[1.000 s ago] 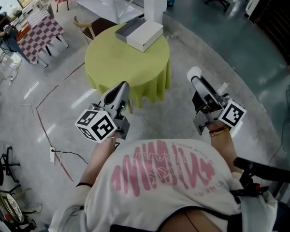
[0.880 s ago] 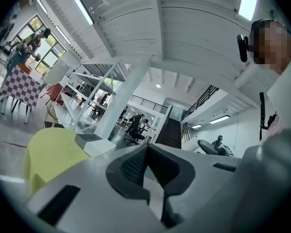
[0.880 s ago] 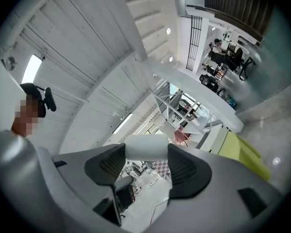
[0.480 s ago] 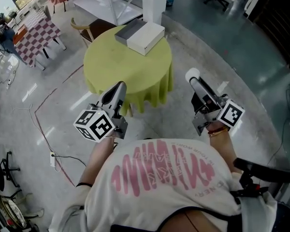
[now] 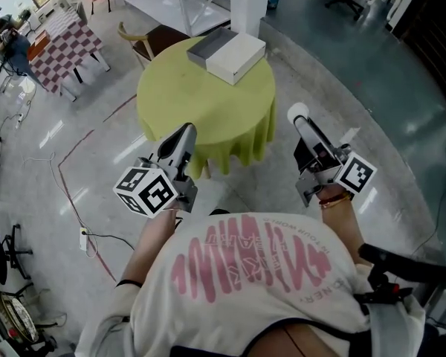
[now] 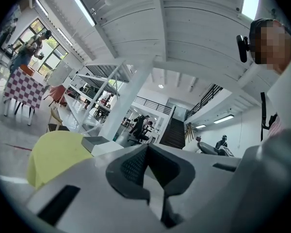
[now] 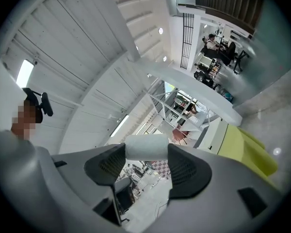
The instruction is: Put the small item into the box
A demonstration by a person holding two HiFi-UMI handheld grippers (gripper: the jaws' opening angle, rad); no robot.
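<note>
- yellow-green cloth [image 5: 241, 141] covers the round table [image 5: 201, 95] and hangs down all around it.
- the white box [image 5: 239, 55] lies at the far edge of the table, with a grey flat part [image 5: 210, 44] touching its left side.
- the right gripper [image 7: 146, 155] is clamped on the small item [image 7: 146, 147], a white roll-shaped piece that sits across between the two jaw pads, near their tips.
- this gripper is in the air at the near right side of the table, off the cloth, with its jaws pointing to the far side.
- the small item is well apart from the box and is not over the table top.
- the left gripper [image 6: 146, 148] has its jaws pressed together, with nothing between them.
- in the head view it is at the near left side of the table, and its tips are in front of the hanging cloth.
- a wooden chair [image 5: 139, 40] stands just behind the table on the left.
- a checkered table [image 5: 65, 44] is further to the left of the round table.
</note>
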